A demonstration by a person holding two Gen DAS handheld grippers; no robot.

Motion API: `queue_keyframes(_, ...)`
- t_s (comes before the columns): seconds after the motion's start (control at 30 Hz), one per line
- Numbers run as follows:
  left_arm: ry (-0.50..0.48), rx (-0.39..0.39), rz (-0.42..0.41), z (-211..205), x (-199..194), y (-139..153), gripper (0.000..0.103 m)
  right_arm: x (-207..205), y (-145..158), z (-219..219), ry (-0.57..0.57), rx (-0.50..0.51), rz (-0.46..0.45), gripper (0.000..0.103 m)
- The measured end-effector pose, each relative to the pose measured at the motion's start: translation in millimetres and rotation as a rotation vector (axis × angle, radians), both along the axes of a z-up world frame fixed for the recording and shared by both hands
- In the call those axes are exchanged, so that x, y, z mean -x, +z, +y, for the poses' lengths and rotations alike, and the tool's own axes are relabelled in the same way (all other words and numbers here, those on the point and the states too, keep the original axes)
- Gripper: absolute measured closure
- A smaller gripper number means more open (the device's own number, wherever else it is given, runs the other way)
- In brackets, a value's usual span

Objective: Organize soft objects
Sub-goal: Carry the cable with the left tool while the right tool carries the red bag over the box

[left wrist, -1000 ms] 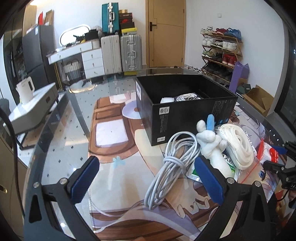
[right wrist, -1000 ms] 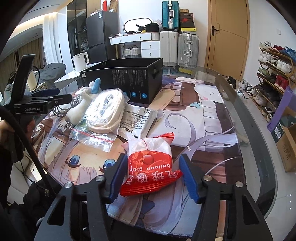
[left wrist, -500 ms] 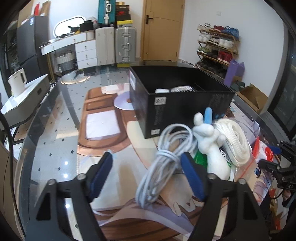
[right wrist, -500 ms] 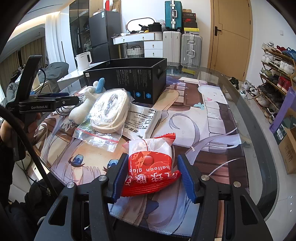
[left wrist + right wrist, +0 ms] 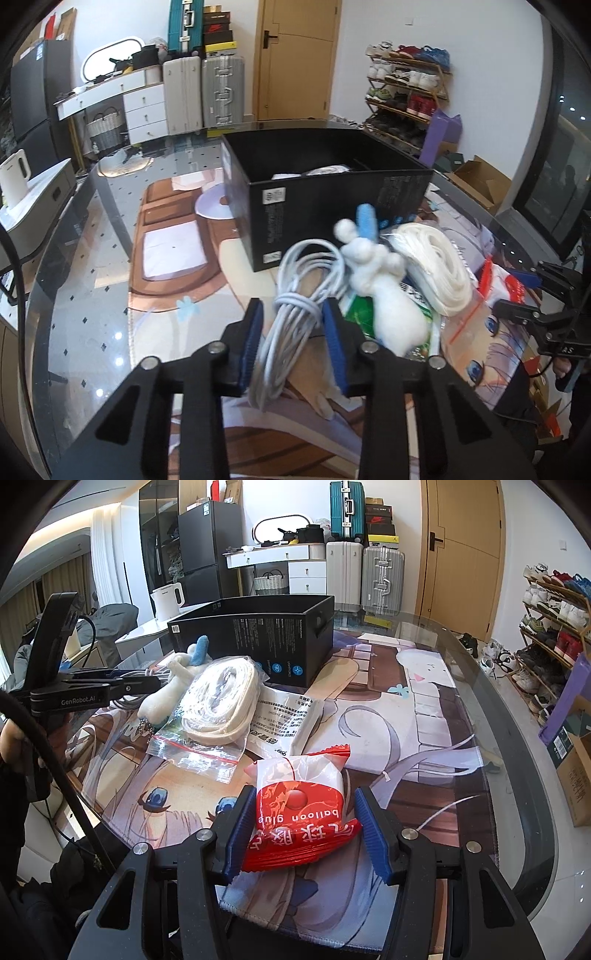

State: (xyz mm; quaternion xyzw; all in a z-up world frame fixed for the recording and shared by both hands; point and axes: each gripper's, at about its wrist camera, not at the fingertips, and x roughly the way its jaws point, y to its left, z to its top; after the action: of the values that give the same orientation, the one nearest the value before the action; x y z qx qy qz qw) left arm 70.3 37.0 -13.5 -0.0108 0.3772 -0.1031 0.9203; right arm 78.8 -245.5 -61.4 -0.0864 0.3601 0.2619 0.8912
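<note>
Left hand-held gripper (image 5: 293,338) is pinched narrow around the coiled grey cable (image 5: 295,314) on the tabletop (image 5: 92,295), near the black box (image 5: 325,195). Risk: slick loops may slip out or snag the fuzzy white plush (image 5: 384,295) beside them. Right hand-held gripper (image 5: 306,830) stands wide, straddling the crinkly red packet (image 5: 299,812).

Suitcases (image 5: 364,576) by door (image 5: 463,554); shoe rack (image 5: 406,99) right.

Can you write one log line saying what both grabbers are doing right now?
left gripper: closing around white cable bundle | right gripper: open, straddling red balloon glue packet | black box: open
</note>
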Motion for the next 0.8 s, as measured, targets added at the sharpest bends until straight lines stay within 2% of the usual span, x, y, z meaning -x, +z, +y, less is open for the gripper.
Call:
queue_keyframes(0.07, 0.007, -0.011, -0.003, -2, 2, 1, 0.076, 0, 0, 0, -0.001, -0.001, 0.0, 0.048)
queue_keyframes(0.47, 0.039, 0.033, -0.015, 6, 19, 3, 0.076, 3, 5, 2, 0.005, -0.009, -0.023, 0.051)
queue_keyframes(0.8, 0.069, 0.055, -0.07, 14, 35, 21, 0.076, 10, 20, 3, 0.008, -0.016, -0.061, 0.052)
